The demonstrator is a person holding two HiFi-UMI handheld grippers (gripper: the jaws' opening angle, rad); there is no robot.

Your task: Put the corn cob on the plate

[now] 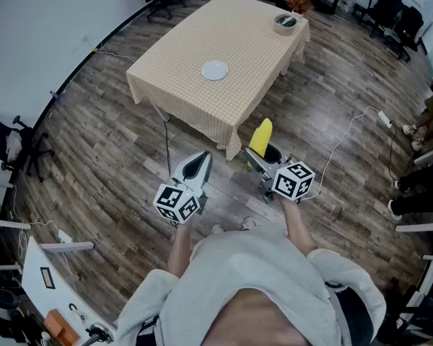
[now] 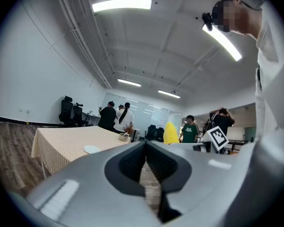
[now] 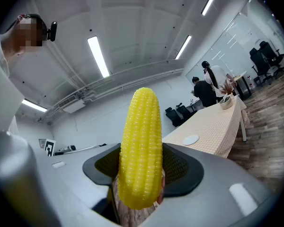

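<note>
Grips the corn cob point(image 3: 141, 145) in the right gripper point(image 3: 141, 174), with the jaws spread fairly wide and the dark ribbed pads point(image 3: 180, 167) pressed on both flanks of its lower half. Holds it upright, pointed tip up and well clear of the jaw line, blunt end poking just below the pads. Shows in the head view as a yellow stub point(image 1: 260, 137) rising from the right gripper point(image 1: 260, 158), out over the wood-plank floor point(image 1: 94, 164), short of the table point(image 1: 231, 27) and not above it. Carries nothing in the left gripper point(image 2: 146, 148): jaws pressed together at the tips, with only a narrow sliver of floor visible through the gap lower down. Held level beside the right one, a little apart, both marker cubes turned toward the body. Ahead, a long table under a checked beige cloth. Near its middle, a small pale plate point(image 1: 215, 70), bare, well apart from the cob; also visible in the right gripper view as a flat disc point(image 3: 190, 139) on the cloth. At the far corner, a round bowl point(image 1: 285, 24) with something dark inside, contents not readable. Beyond the table, several people point(image 2: 114, 117) standing, and dark office chairs point(image 1: 393, 13) along the far side of the room.
</note>
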